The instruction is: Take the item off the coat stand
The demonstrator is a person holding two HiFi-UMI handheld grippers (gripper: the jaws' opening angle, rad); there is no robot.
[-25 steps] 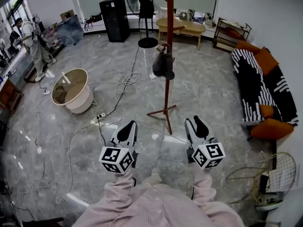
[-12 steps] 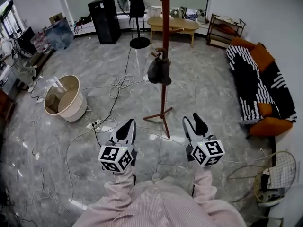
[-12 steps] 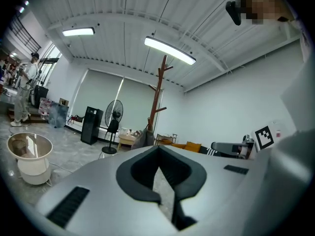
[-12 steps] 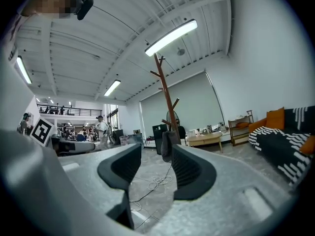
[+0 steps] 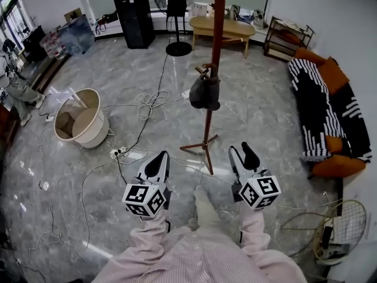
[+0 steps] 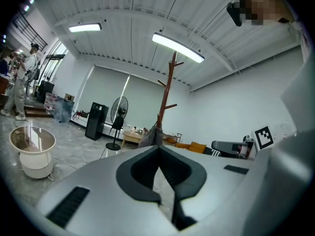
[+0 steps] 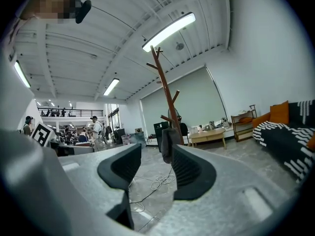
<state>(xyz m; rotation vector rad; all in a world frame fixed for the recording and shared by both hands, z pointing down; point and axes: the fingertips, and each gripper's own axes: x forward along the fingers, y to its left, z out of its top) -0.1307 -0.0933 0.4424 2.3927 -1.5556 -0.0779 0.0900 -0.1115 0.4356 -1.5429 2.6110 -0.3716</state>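
I stand short of the coat stand (image 5: 215, 52). The dark item (image 5: 204, 93), perhaps a bag or a hat, hangs from a low peg, well apart from both grippers. My right gripper (image 5: 242, 150) is wide and empty, its jaws having just been opening. My left gripper (image 5: 158, 158) is closed on nothing. Best approach, I judge: come in level, straddle the cloth near the peg, then lift it clear.

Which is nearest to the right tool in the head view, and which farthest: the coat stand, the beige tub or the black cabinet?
From the right tool:
1. Coat stand, just ahead.
2. Beige tub, ahead-left.
3. Black cabinet, far back-left.
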